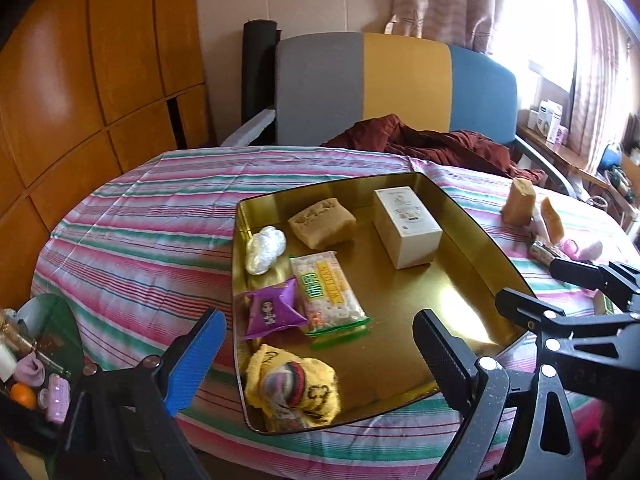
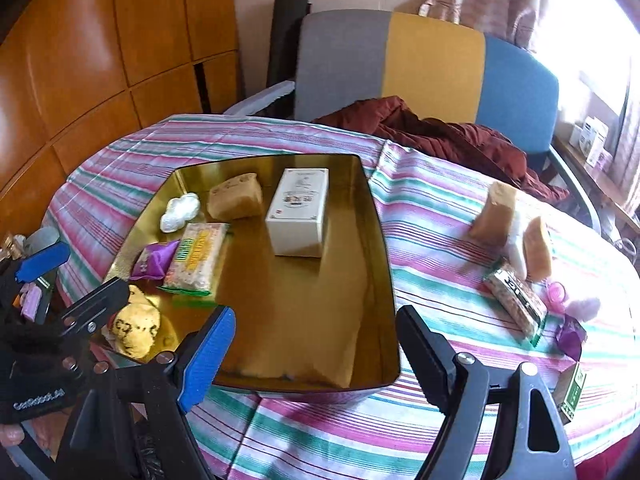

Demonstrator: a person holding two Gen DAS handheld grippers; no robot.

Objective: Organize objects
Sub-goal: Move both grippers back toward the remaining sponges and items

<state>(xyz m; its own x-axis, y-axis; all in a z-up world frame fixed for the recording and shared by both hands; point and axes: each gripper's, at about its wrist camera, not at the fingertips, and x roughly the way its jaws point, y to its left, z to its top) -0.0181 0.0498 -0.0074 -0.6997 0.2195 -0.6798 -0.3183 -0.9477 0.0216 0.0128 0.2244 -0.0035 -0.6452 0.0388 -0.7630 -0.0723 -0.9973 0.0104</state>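
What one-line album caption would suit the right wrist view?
Open right gripper hovering over a shiny gold rectangular tray of snacks and a white cardboard box on a striped tablecloth.

Glossy metal tray (image 1: 472,280) — matt striped cloth (image 1: 160,216).

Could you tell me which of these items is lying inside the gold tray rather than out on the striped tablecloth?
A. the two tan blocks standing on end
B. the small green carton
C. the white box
C: the white box stands on the gold tray's floor, within its walls.
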